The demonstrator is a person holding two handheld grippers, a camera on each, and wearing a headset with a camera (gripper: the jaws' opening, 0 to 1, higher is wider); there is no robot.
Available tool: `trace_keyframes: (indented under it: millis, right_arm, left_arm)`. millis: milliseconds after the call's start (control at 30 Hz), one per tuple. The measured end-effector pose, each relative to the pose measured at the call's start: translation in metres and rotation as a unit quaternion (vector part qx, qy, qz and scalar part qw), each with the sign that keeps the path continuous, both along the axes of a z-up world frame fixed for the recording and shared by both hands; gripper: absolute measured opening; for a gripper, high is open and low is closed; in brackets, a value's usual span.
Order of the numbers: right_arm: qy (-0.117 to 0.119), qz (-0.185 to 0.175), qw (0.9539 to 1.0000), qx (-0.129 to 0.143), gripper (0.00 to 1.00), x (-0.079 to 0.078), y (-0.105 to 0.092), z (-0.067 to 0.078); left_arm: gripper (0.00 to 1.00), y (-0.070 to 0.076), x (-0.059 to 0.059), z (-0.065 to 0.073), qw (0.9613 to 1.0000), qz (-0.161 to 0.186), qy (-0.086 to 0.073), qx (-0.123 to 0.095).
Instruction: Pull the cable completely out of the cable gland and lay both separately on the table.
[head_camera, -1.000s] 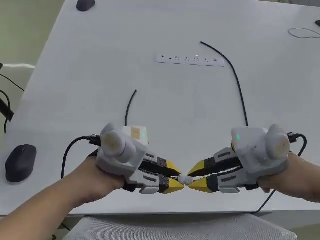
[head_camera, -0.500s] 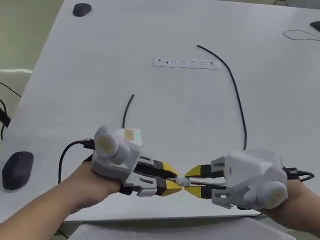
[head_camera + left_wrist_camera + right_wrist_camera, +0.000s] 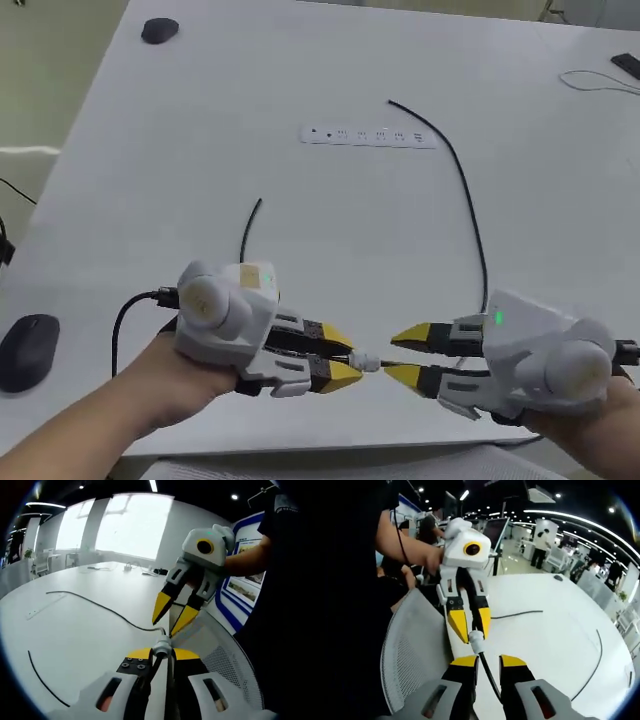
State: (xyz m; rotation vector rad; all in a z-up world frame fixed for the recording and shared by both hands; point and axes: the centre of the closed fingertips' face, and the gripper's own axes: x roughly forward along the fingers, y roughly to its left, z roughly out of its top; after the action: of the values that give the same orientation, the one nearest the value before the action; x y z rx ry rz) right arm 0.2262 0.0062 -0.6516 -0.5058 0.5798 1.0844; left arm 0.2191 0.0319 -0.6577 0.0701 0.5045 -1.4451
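Observation:
My left gripper is shut on a small white cable gland, held just over the table's front edge. A long black cable curves across the white table and comes back to the gland. My right gripper is a short way right of the gland with its jaws apart. In the right gripper view the cable leaves the gland and passes loosely between those jaws. The left gripper view has the gland pinched between its yellow tips, with the right gripper just beyond.
A white power strip lies mid-table. A short black cable lies left of centre. One dark mouse sits at the near left edge, another at the far left. A mesh chair is below the table edge.
My right gripper has drawn back to the right from the gland, and its jaws now stand wider apart. The left gripper still holds the gland. The head camera has shifted a little.

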Motion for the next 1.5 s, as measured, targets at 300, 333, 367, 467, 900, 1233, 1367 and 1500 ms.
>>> trace_keyframes:
  millis: [300,333,367,467,900,1233,1367,1500]
  right_arm:
    - [-0.034,-0.014,0.9989,-0.029,0.11,-0.005,0.001,-0.009]
    - [-0.034,-0.014,0.9989,-0.03,0.11,-0.006,0.002,-0.009]
    - [-0.04,-0.015,0.9986,-0.032,0.11,-0.005,0.003,-0.008]
    - [-0.059,-0.019,0.9977,-0.029,0.1,-0.002,0.008,-0.004]
    - [-0.088,-0.03,0.9951,-0.031,0.02,0.013,0.011,0.002]
    - [-0.071,-0.042,0.9959,-0.035,0.0,0.021,0.008,-0.002]
    - [-0.068,-0.044,0.9962,-0.034,0.0,0.021,0.008,-0.003]
    - [-0.058,-0.062,0.9961,-0.026,0.0,0.023,0.004,-0.003]
  left_arm:
    - [0.15,-0.002,0.004,0.004,0.9999,0.004,-0.014,0.003]
    - [0.15,-0.002,0.004,0.005,0.9999,0.006,-0.014,0.003]
    - [0.15,-0.002,0.005,0.007,0.9998,0.008,-0.016,0.003]
    - [0.15,-0.003,0.005,0.011,0.9997,0.009,-0.021,0.001]
    - [0.15,-0.002,0.017,0.018,0.9991,0.036,-0.022,-0.005]
    - [0.15,-0.004,0.023,0.017,0.998,0.049,-0.04,0.0]
    - [0.15,-0.004,0.024,0.018,0.998,0.047,-0.042,0.002]
    - [0.15,-0.003,0.024,0.019,0.998,0.05,-0.04,0.0]
